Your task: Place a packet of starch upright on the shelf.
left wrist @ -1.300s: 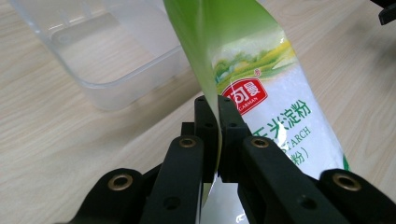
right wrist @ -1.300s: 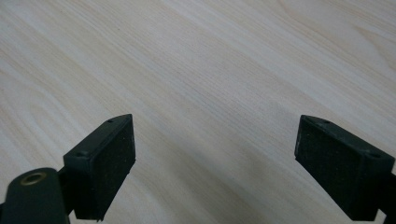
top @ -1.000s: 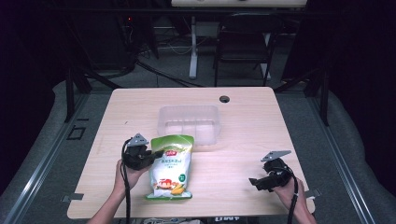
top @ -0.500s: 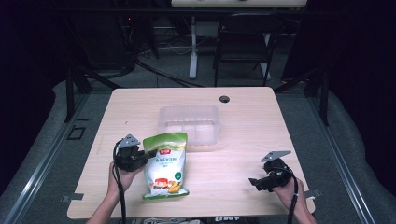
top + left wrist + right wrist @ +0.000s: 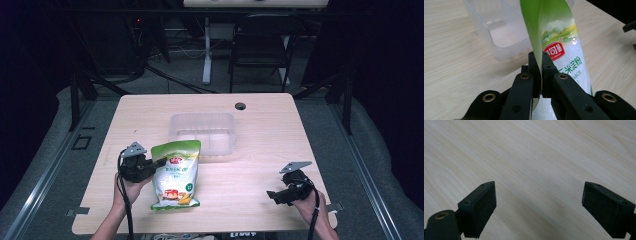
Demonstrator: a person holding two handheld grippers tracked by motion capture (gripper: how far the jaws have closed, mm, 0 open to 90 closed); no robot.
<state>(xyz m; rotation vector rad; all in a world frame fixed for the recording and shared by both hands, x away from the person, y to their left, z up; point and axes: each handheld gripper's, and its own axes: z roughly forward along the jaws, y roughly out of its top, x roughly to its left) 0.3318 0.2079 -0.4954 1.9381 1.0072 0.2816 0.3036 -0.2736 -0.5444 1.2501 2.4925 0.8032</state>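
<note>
Light wood table (image 5: pixel 260 175) w/ a small round hole (image 5: pixel 240 106) near the far edge. On it: clear plastic tub (image 5: pixel 202 131) & a green-white bag (image 5: pixel 176 174) just beside it.

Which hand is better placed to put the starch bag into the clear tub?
Left. The left gripper is already shut on the starch bag edge, with the clear tub just beyond it. The right gripper sits open over bare table, farther away.
</note>
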